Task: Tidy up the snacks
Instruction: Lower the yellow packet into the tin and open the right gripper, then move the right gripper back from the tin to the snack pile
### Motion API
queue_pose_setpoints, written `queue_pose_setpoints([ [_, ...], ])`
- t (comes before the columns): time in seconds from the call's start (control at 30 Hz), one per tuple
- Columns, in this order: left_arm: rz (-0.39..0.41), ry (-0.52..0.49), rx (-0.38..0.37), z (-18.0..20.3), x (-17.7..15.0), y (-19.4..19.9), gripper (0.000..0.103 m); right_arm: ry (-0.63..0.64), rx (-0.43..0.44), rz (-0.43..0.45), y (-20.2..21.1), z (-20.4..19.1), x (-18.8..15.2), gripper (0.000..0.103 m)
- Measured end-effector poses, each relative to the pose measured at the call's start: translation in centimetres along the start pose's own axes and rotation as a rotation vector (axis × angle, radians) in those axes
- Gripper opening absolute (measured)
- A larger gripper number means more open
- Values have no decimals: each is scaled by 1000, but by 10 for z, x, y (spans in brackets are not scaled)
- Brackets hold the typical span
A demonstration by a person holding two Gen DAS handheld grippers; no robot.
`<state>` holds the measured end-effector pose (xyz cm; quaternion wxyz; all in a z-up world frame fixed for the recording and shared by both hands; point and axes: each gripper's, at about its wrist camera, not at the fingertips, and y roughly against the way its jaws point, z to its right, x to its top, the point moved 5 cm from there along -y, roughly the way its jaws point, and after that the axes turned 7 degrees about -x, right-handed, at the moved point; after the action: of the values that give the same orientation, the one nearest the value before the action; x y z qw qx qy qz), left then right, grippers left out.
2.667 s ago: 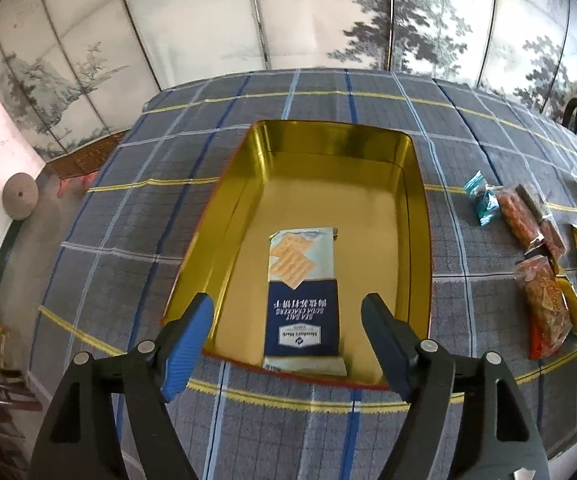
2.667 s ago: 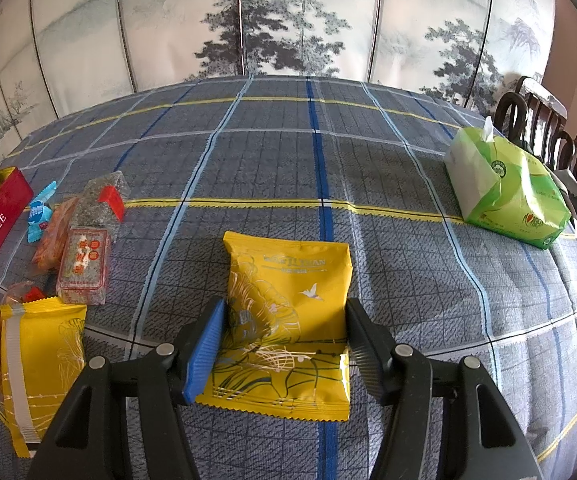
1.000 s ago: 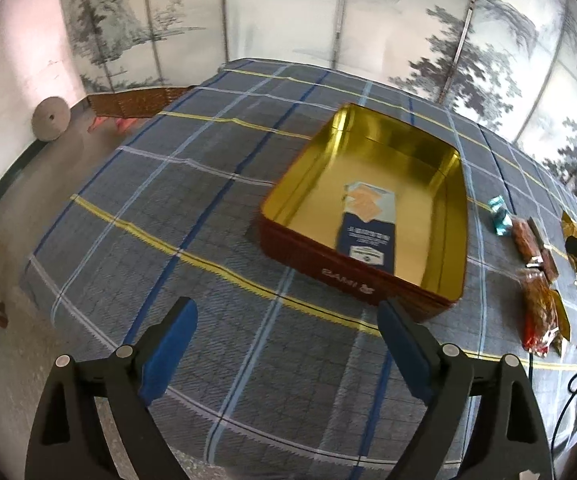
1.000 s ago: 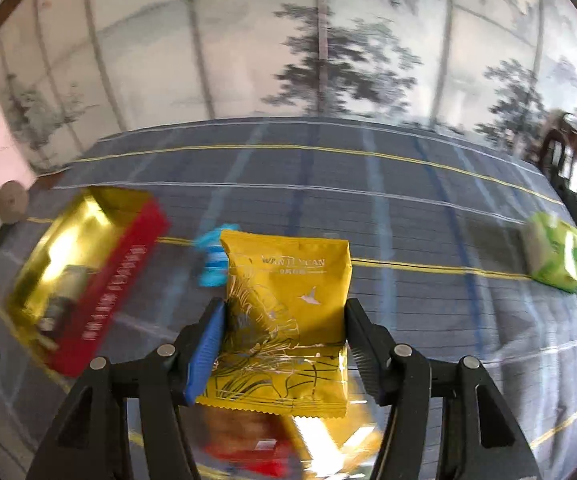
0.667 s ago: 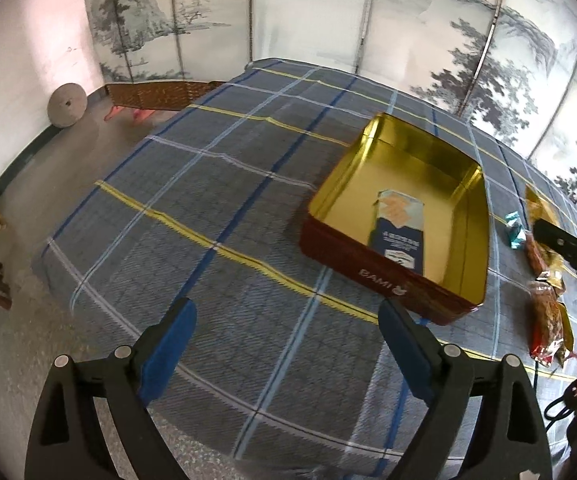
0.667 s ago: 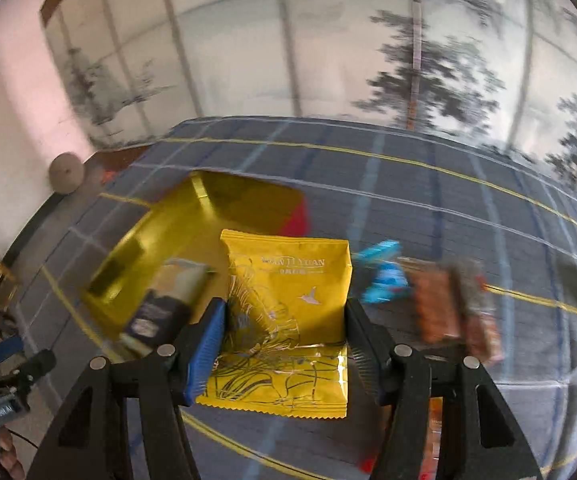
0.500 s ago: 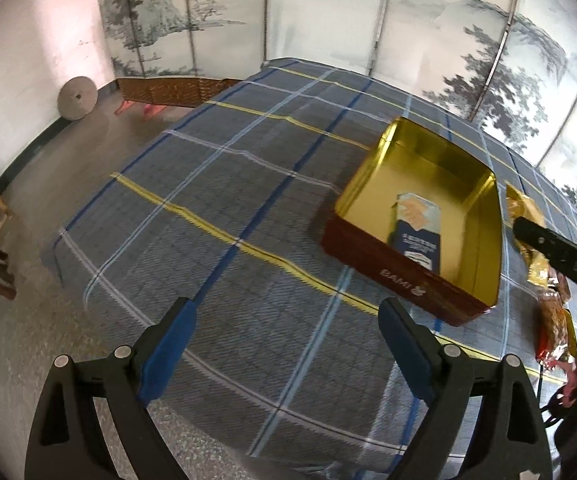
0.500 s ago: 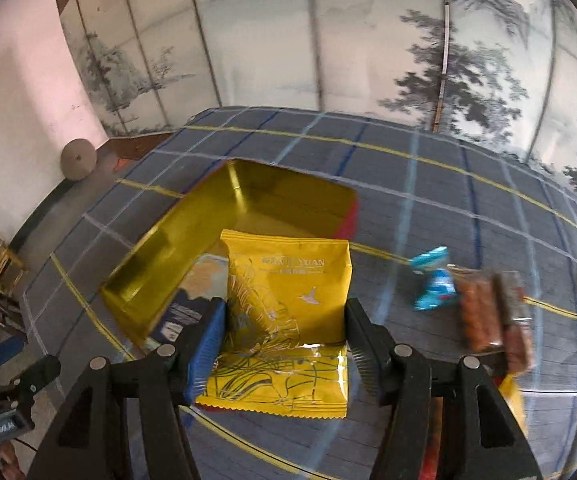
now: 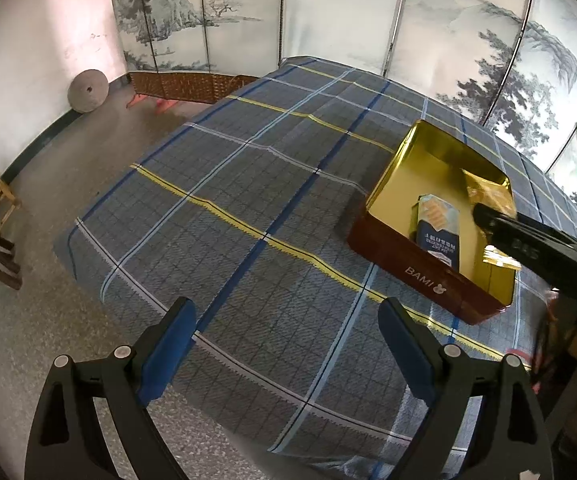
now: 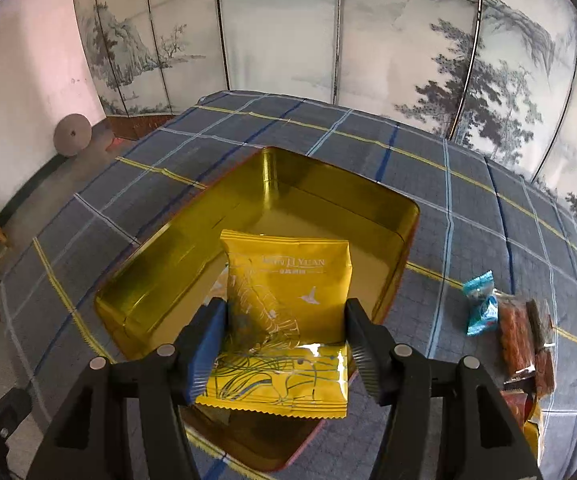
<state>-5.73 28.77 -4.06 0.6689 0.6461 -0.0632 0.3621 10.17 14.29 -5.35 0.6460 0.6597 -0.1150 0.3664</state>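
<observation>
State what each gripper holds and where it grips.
Right gripper pinches the yellow snack packet by its two side edges, low down. Left gripper holds nothing.

Yellow packet (image 10: 288,304), gold-lined tin (image 10: 176,264)

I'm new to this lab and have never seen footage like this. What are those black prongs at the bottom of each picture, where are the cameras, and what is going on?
No robot here: a person holds a two-fingered tool in each hand, with a wide-angle camera on each looking along its fingers. In the left camera's picture the left tool is open and empty above a plaid tablecloth. In the right camera's picture the right tool grips a yellow snack packet over a gold-lined tin, which already holds a blue cracker pack. More wrapped snacks lie on the cloth beside the tin.
</observation>
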Motion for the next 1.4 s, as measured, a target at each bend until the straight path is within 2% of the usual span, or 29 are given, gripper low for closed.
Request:
queue_pose_setpoints([
  [0.23,-4,-11,10,-1,0,-1,91,36,-13,6,-5,-10,-5,61],
  [0.7,-7,-3,11,-3,0,1,91,79,72,-8,-3,-21,-13,61],
  [0.93,-8,-25,6,9,0,3,91,106,95,20,9,-20,-14,66],
  [1.2,-5,-70,-19,36,0,4,91,44,129,33,29,11,-17,66],
  [1.4,-12,-127,-61,70,-3,3,91,-12,96,50,45,63,-28,66],
])
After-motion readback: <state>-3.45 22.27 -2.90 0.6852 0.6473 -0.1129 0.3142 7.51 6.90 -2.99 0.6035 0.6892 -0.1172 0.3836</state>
